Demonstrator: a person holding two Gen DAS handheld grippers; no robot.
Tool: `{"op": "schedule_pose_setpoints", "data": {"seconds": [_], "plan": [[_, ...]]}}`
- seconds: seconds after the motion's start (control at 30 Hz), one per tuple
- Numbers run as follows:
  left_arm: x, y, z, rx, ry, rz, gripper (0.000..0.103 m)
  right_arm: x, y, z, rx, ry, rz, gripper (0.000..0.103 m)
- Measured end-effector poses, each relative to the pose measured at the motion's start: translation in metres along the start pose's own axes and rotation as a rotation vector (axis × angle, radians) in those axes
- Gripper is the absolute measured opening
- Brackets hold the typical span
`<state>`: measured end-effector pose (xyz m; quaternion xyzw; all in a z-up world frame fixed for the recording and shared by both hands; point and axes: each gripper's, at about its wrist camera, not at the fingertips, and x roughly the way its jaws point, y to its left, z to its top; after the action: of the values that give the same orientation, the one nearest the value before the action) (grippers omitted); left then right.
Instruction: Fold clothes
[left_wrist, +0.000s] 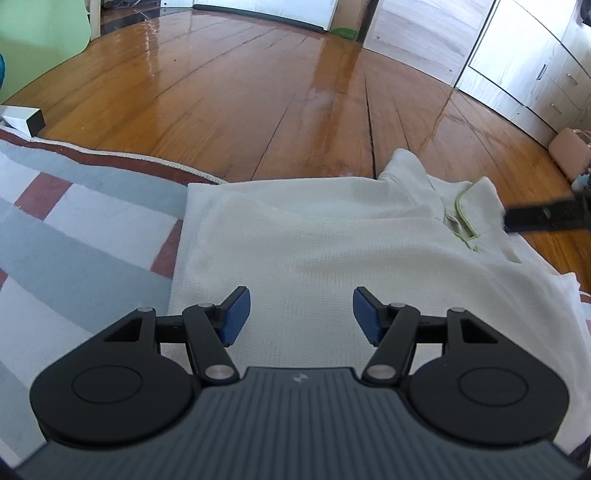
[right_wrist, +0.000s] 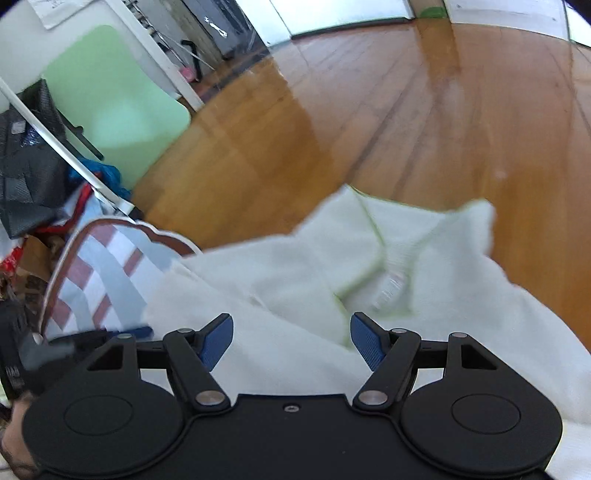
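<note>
Both grippers, left (left_wrist: 301, 314) and right (right_wrist: 291, 341), fingers spread, over unlabelled shirt (left_wrist: 332, 240).

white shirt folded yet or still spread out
Partly folded: the white shirt has its left side turned in along a straight edge; collar end rumpled. Both claws are open, holding nothing.
</note>
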<state>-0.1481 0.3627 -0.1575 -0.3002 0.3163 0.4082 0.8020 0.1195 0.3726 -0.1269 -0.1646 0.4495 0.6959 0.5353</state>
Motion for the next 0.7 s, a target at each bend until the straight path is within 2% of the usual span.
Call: {"op": "schedule_pose_setpoints", "data": {"seconds": [0.07, 0.2, 0.23, 0.27, 0.33, 0.4, 0.47, 0.53, 0.6, 0.63, 0.67, 0.7], "plan": [[0.0, 0.0, 0.001, 0.023, -0.001, -0.006, 0.061, 0.012, 0.011, 0.004, -0.033, 0.013, -0.003, 0.075], [0.001, 0.005, 0.005, 0.02, -0.003, -0.019, 0.061, 0.025, 0.031, -0.012, -0.101, 0.065, 0.033, 0.075], [0.0, 0.006, 0.007, 0.023, -0.008, -0.015, 0.061, 0.028, 0.036, -0.017, -0.118, 0.078, 0.043, 0.066], [-0.001, 0.006, 0.008, 0.026, -0.016, -0.014, 0.061, 0.031, 0.041, -0.021, -0.135, 0.091, 0.052, 0.04], [-0.005, 0.004, 0.009, 0.032, -0.027, -0.025, 0.061, 0.033, 0.053, -0.031, -0.171, 0.097, 0.065, 0.01], [-0.009, -0.003, 0.009, 0.047, -0.034, -0.043, 0.061, 0.017, 0.072, -0.048, -0.226, 0.04, 0.062, 0.007], [-0.013, -0.009, 0.008, 0.062, -0.041, -0.061, 0.062, 0.008, 0.089, -0.061, -0.271, 0.026, 0.049, 0.003], [-0.016, -0.016, 0.008, 0.077, -0.048, -0.079, 0.066, 0.004, 0.1, -0.066, -0.294, -0.006, 0.006, 0.004], [-0.017, -0.02, 0.006, 0.087, -0.045, -0.092, 0.066, 0.004, 0.095, -0.056, -0.26, -0.041, -0.06, 0.019], [-0.014, -0.021, 0.005, 0.086, -0.035, -0.094, 0.066, 0.005, 0.091, -0.049, -0.237, -0.051, -0.082, 0.045], [-0.011, -0.02, 0.004, 0.075, -0.024, -0.098, 0.066, 0.009, 0.082, -0.04, -0.207, -0.054, -0.088, 0.065], [-0.008, -0.018, 0.004, 0.054, -0.008, -0.108, 0.066, 0.015, 0.072, -0.03, -0.176, -0.051, -0.094, 0.07]]}}
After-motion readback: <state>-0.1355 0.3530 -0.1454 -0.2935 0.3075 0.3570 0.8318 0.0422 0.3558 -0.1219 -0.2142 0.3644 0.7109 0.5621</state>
